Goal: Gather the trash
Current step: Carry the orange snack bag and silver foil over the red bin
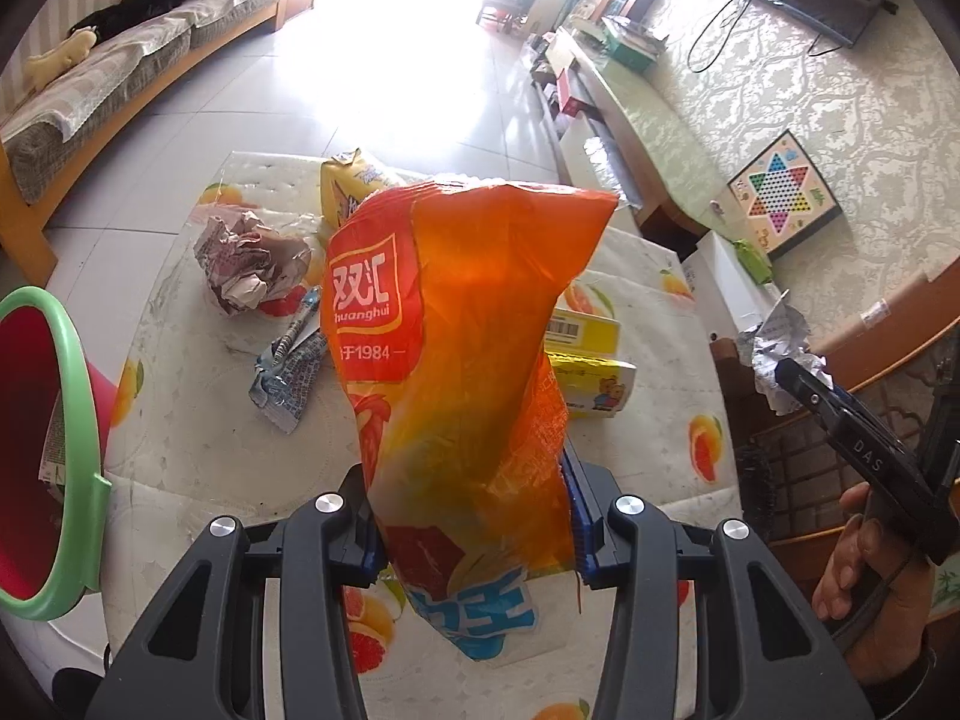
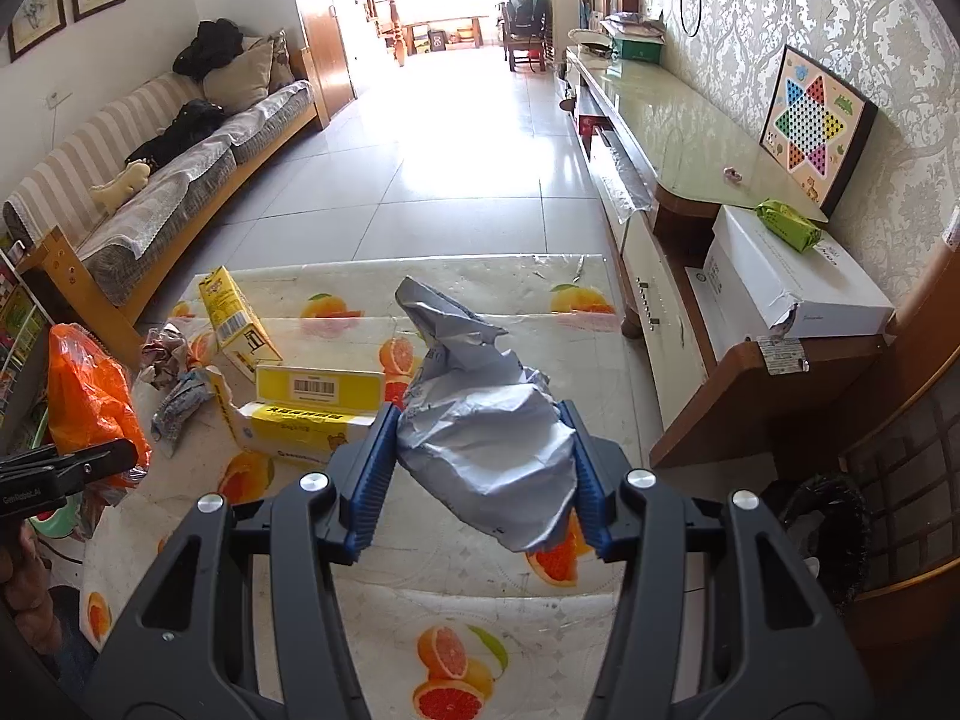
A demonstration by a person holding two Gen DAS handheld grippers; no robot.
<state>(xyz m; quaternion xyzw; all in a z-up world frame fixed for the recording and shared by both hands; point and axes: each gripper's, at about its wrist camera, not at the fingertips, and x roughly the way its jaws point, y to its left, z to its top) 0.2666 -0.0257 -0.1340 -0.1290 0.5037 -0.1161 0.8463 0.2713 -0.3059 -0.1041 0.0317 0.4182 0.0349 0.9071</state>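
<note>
Above the fruit-print table, both grippers carry trash. The left gripper is clamped on an orange snack bag, its blue pads pinching the lower part while most of the bag stands up past the fingers. The right gripper is closed around a crumpled grey-white wrapper, squeezed between its pads, with a loose flap poking up toward 12 o'clock.

In the left wrist view the red bin with the green rim sits at 9 o'clock, just beside the table edge, and its mouth is partly out of frame. More trash lies on the table: a crumpled paper ball at 10 o'clock, a blue-and-white wrapper near it, a yellow bag behind the orange one, and yellow boxes at 3 o'clock.

The likely trouble lies with the orange bag. It is tall, limp and slippery, and held low down, so a quick swing toward the bin could make it fold over, slide from the pads or catch on the green rim and land outside. The grey wrapper is light and springy; if the grip eases off before it is over the bin, it could drop back onto the table or to the floor. The right hand must also cross toward 9 o'clock to reach the bin, so the two grippers could bump if both go at once.
</note>
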